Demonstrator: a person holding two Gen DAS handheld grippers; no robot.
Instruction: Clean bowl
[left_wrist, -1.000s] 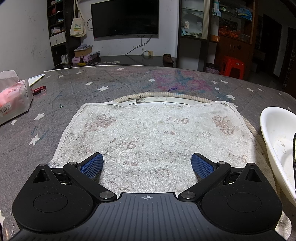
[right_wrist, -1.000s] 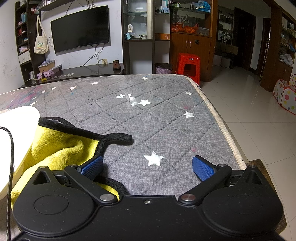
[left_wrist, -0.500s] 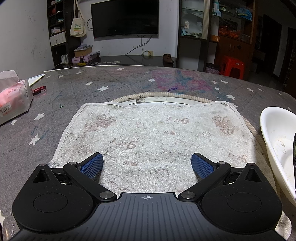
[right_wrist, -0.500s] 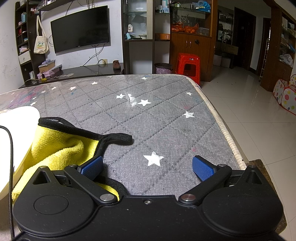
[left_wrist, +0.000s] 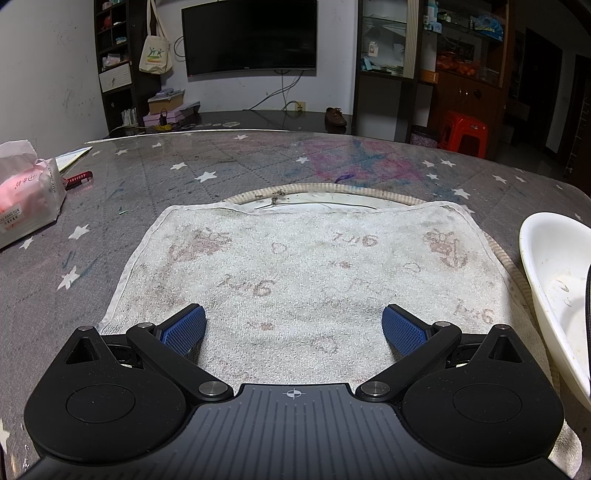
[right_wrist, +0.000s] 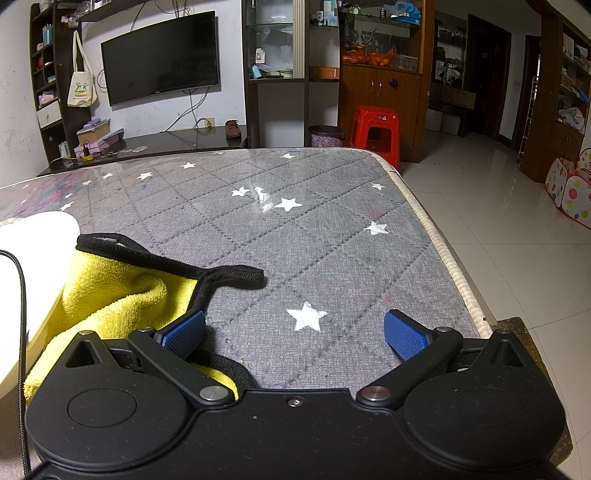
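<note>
Bowl beside wide-open left tool, right tool likewise, both empty

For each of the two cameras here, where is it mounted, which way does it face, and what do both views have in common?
Left wrist: sits on the left gripper, faces forward over a white towel on the table; only its own open fingers show.
Right wrist: sits on the right gripper, faces the table's far right edge and the room; its open fingers show, with a yellow cloth by the left one.
Shared: the white bowl, at the right edge of the left view and the left edge of the right view, plus the TV.
</note>
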